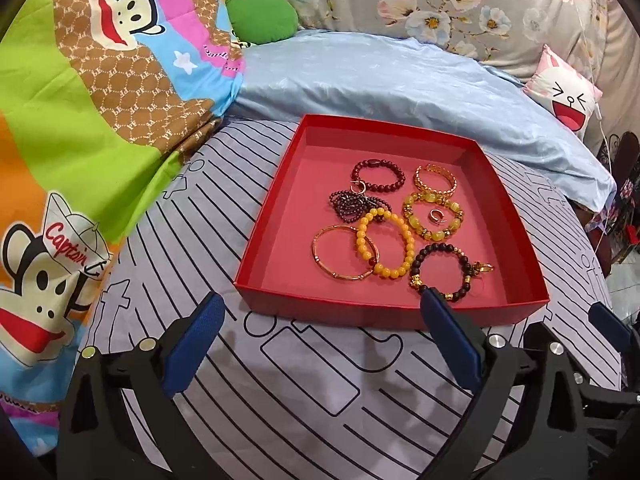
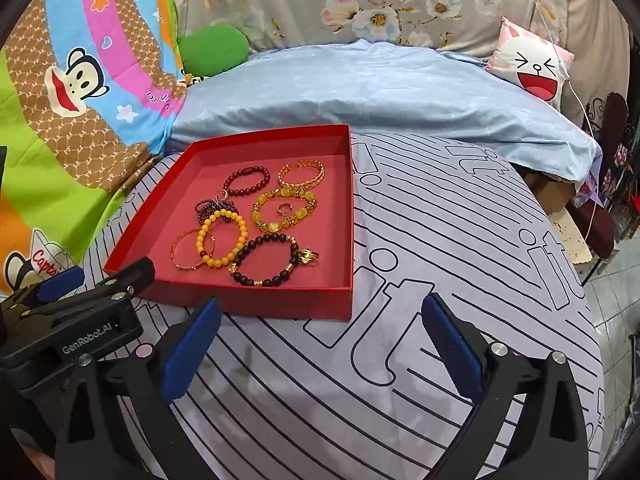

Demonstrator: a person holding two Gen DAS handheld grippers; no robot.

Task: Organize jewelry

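Note:
A shallow red box (image 1: 272,224) (image 2: 348,208) lies on the striped bedsheet and holds several bracelets and rings. Among them are a yellow bead bracelet (image 1: 386,246) (image 2: 224,238), a dark bead bracelet with gold charms (image 1: 448,270) (image 2: 268,260), a thin gold bangle (image 1: 340,252) (image 2: 188,250) and a dark red bead bracelet (image 1: 378,176) (image 2: 246,182). My left gripper (image 1: 324,344) is open and empty just in front of the box's near wall. My right gripper (image 2: 320,348) is open and empty, in front of the box's right corner. The left gripper's body also shows in the right wrist view (image 2: 76,316).
A light blue pillow (image 1: 400,84) (image 2: 380,88) lies behind the box. A cartoon monkey blanket (image 1: 100,92) (image 2: 80,80) is heaped to the left. A pink rabbit cushion (image 1: 564,92) (image 2: 532,64) sits far right. The bed edge drops off on the right to a tiled floor (image 2: 616,288).

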